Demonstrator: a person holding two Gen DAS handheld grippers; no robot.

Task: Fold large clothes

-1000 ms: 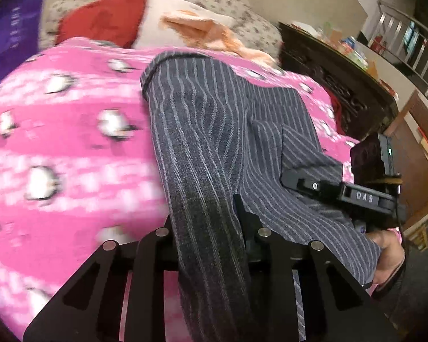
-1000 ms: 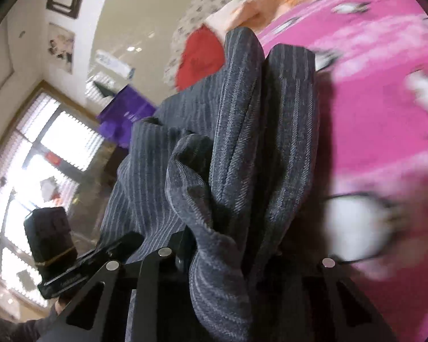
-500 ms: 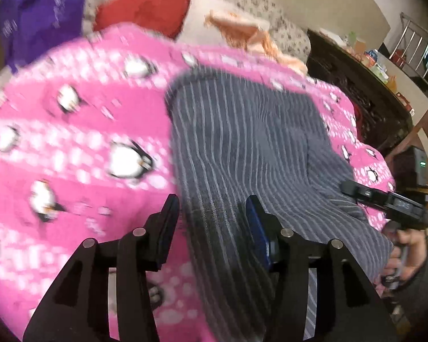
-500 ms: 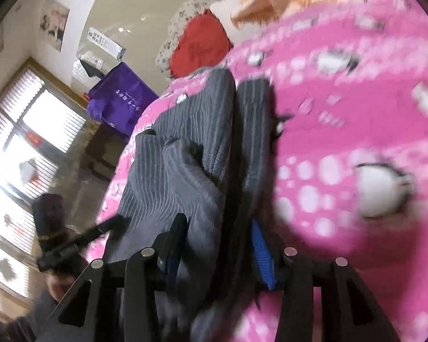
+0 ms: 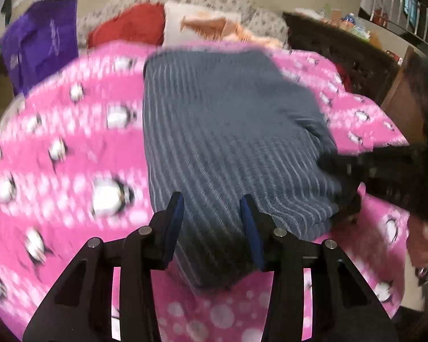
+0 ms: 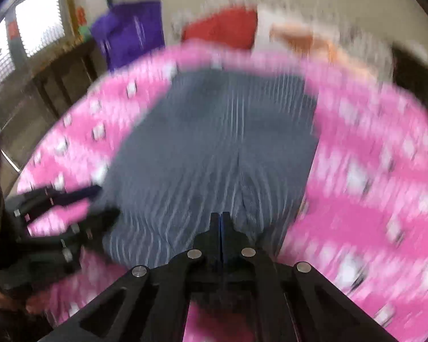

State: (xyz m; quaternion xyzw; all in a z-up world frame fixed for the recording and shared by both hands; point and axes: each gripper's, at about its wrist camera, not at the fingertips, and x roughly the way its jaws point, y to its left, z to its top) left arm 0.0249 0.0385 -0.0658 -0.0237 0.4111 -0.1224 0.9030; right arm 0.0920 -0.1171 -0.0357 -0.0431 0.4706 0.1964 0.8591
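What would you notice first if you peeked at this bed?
The bright pink penguin blanket covers the whole bed. In its middle lies a folded grey striped garment, with the left gripper open above its near edge and the right gripper shut, holding nothing. Behind, a red cushion and a purple bag sit at the bed's far end.

Both wrist views angled down, sharing striped garment.

1. The black two-finger left gripper, with blue-padded fingers, has just been closing; its jaws stand parted, pads gripping nothing.
2. The black right gripper has just closed, jaws pressed together, empty.
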